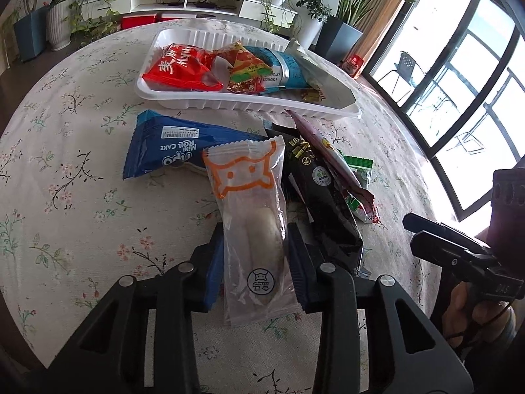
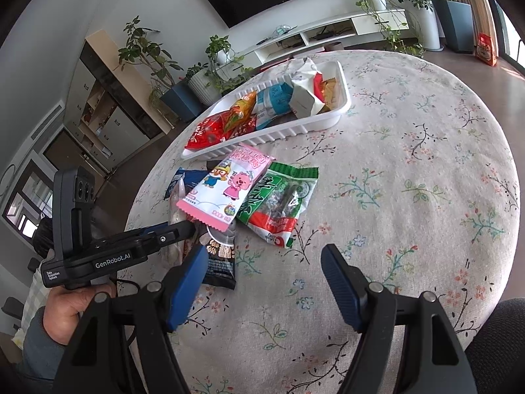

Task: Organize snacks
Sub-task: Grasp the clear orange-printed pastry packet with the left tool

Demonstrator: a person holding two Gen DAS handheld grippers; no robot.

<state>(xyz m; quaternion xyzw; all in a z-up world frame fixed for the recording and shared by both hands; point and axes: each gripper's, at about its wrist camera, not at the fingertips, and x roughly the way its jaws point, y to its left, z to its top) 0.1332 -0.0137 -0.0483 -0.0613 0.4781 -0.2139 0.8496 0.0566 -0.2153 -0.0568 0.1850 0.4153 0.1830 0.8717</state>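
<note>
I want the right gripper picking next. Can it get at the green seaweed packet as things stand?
Probably yes. The right gripper is open and empty, and the green seaweed packet lies just ahead of it on bare tablecloth. Only the pink cartoon packet overlaps its left edge; its near and right sides look free.

White ribbed tray (image 1: 183,100), floral cream tablecloth (image 1: 82,170) — blue roll-cake packet (image 1: 170,151), clear packet (image 1: 249,203) with orange outline

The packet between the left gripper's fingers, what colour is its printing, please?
Orange, on clear packet; left wrist view.

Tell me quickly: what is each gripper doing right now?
Left gripper: closed on the clear snack packet.
Right gripper: open, holding nothing.
</note>
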